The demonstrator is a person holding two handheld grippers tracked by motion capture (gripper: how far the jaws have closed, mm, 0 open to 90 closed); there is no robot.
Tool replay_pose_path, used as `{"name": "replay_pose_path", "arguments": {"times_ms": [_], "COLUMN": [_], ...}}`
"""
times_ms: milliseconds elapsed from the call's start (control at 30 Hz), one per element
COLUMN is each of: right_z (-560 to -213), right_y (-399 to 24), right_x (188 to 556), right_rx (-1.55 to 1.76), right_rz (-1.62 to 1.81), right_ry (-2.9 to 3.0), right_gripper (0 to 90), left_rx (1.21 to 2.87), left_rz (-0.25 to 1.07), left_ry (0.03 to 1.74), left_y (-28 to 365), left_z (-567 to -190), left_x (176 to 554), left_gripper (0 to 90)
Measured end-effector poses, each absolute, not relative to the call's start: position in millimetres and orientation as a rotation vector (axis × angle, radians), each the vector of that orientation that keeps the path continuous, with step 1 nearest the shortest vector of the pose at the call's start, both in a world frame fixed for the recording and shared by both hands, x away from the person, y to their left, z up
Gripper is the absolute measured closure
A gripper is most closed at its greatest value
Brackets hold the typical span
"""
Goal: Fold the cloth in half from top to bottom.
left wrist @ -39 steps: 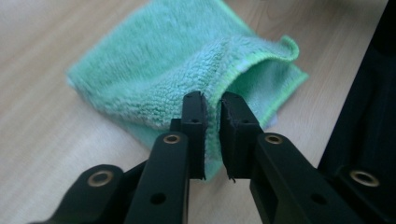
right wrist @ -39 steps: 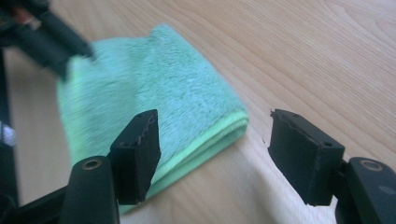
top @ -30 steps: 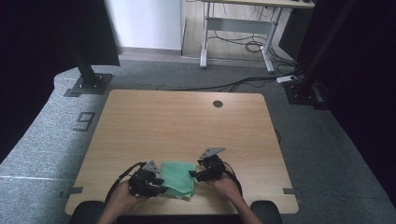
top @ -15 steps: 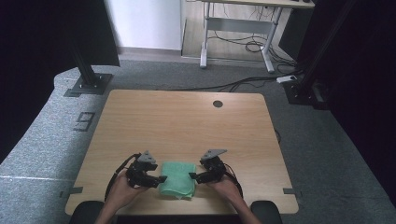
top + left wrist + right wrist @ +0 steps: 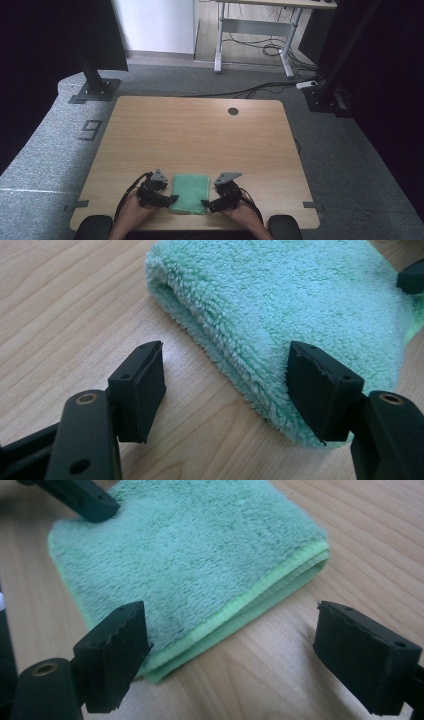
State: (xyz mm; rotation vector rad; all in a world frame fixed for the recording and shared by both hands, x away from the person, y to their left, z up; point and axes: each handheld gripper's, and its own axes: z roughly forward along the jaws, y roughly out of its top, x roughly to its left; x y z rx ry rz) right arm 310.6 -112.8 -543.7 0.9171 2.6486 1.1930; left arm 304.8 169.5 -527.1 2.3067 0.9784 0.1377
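A folded green towel (image 5: 190,192) lies flat near the front edge of the wooden bench (image 5: 200,130), between the two hands, and nothing holds it. The left tool (image 5: 166,200) sits at the towel's left side and the right tool (image 5: 209,204) at its right, each aimed inward at a near corner. That placing suggests the fold has been set down and let go, with the tools kept low and close so the stack is not dragged out of shape. The left tool's jaws have just been opening; in the left gripper view they stand well apart, one jaw over bare wood and the other beside the towel's rounded folded edge (image 5: 225,355), with no pad pressing the cloth. The right tool's jaws have also just been opening, and the right gripper view has them spread wide, one over the towel's near corner (image 5: 165,655) and the other out over the bench, gripping nothing. The high view gives the overall layout: the towel squared up as a neat rectangle, centred between the forearms. The left gripper view adds the fluffy pile and the closed, rolled side of the fold. The right gripper view adds the opposite side, where the stacked hems show as separate layers.
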Motion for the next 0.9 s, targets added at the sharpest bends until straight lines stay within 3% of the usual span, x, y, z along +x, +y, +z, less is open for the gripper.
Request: {"name": "replay_pose_path", "arguments": {"times_ms": [567, 900], "right_z": [-542.0, -533.1], "right_y": [-117.5, -114.4], "right_x": [302.2, 321.9], "right_rx": [0.887, 0.945], "right_rz": [1.160, 1.189], "right_ry": [2.659, 2.561], "right_gripper": [13.7, 13.8], "left_rx": [2.282, 2.193], "left_rz": [0.152, 0.190], "left_ry": [0.978, 0.982], "left_y": [169.4, 181.4], "left_z": [-526.8, -517.5], "left_x": [304.0, 312.9], "left_gripper": [30.7, 27.2]}}
